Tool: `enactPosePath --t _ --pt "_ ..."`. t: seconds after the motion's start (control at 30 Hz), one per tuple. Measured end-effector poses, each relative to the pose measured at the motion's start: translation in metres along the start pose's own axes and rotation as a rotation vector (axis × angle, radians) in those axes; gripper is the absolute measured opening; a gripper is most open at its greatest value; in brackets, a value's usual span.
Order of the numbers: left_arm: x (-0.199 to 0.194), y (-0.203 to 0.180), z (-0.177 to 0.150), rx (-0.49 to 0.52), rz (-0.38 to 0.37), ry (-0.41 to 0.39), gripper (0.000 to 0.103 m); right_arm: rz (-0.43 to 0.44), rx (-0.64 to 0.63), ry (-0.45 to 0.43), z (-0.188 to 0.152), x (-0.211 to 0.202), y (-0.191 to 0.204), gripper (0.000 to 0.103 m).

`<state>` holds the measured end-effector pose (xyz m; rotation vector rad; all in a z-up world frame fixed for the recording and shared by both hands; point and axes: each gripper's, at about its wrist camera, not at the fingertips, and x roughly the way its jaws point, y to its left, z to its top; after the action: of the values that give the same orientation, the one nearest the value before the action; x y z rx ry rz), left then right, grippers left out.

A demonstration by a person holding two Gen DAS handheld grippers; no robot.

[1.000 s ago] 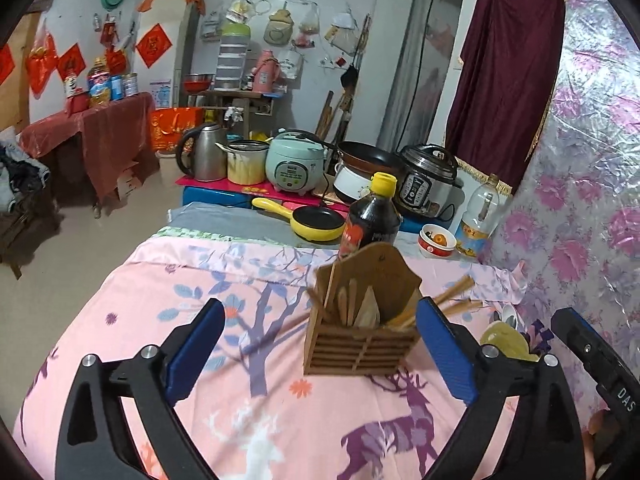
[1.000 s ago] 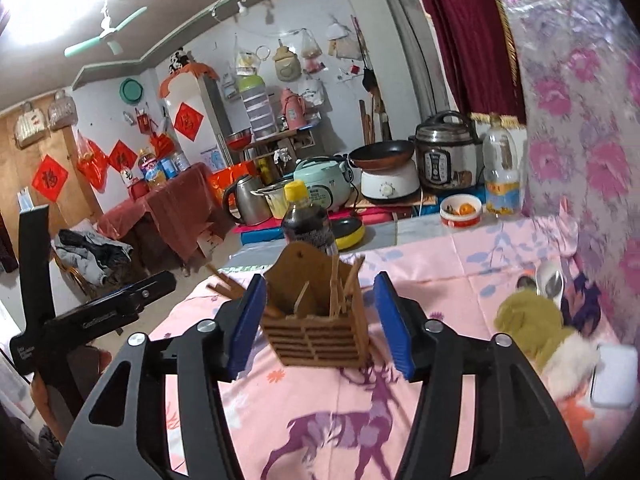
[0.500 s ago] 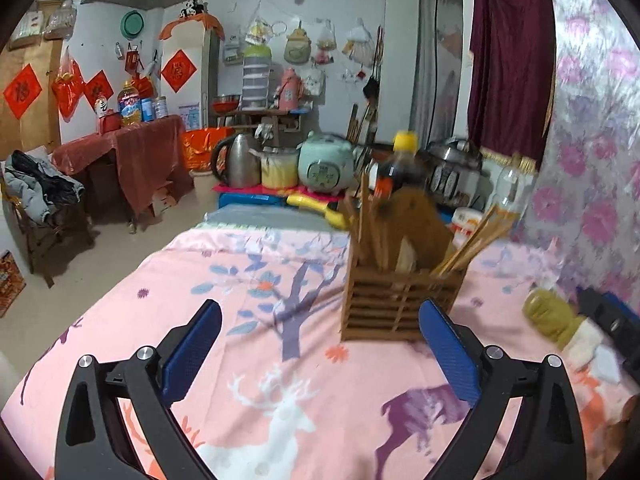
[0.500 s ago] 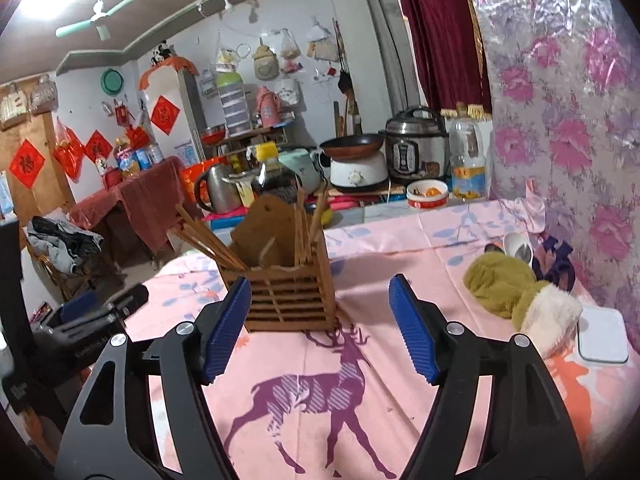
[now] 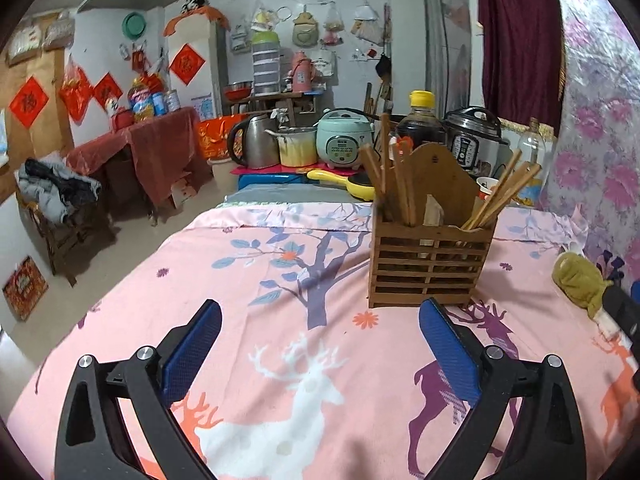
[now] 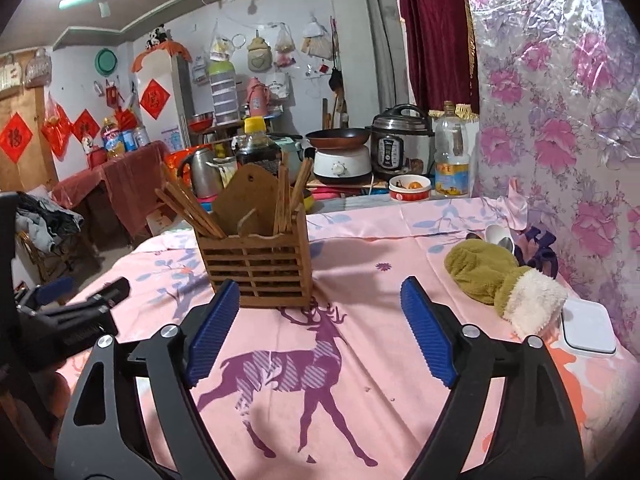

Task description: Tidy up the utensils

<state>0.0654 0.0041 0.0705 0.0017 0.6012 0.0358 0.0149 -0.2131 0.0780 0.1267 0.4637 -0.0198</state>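
Note:
A slatted wooden utensil holder [image 5: 430,258] [image 6: 258,266] stands upright on the pink deer-print cloth [image 5: 320,360], with several wooden chopsticks [image 5: 500,194] [image 6: 188,210] leaning out of it. My left gripper [image 5: 320,344] hovers low over the cloth, open and empty, with the holder just beyond its right finger. My right gripper [image 6: 320,328] is also empty; its jaws are opening, and the holder stands free just past its left fingertip. White spoons [image 6: 498,236] lie at the cloth's far right, partly behind a mitten.
An olive and cream mitten [image 6: 500,280] [image 5: 580,284] and a white flat box [image 6: 588,328] lie at the right. A dark sauce bottle [image 5: 420,124] stands behind the holder. Pots, cookers and a kettle crowd the far bench. The floral foil wall [image 6: 560,120] bounds the right.
Both grippers have sunk toward the cloth and backed away from the holder. The right gripper's jaws, which flanked the holder, have spread wide and let it stand free.

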Motion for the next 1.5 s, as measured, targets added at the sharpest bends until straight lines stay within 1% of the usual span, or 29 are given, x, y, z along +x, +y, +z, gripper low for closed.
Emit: enactPosePath --t 0.13,0.3,0.6,0.83,1.23,1.5 --pt "-0.003 0.009 -0.002 -0.038 -0.018 -0.001 0.097 0.013 0.003 0.03 -0.003 0.007 0.001 0.083" --pt "-0.008 0.006 -0.001 -0.021 -0.005 -0.022 0.097 0.004 -0.025 0.05 -0.008 0.012 0.009 0.083" --pt "-0.009 -0.002 -0.003 0.015 0.004 -0.032 0.097 0.003 -0.012 0.047 -0.009 0.013 0.009 0.086" --pt "-0.011 -0.005 -0.004 0.034 -0.005 -0.042 0.097 0.004 -0.01 0.047 -0.009 0.012 0.008 0.087" --pt "-0.011 -0.007 -0.003 0.038 -0.006 -0.049 0.097 -0.015 -0.018 0.073 -0.011 0.016 0.01 0.089" --pt "-0.009 -0.007 -0.005 0.048 0.003 -0.047 0.097 -0.035 -0.035 0.054 -0.01 0.012 0.012 0.089"
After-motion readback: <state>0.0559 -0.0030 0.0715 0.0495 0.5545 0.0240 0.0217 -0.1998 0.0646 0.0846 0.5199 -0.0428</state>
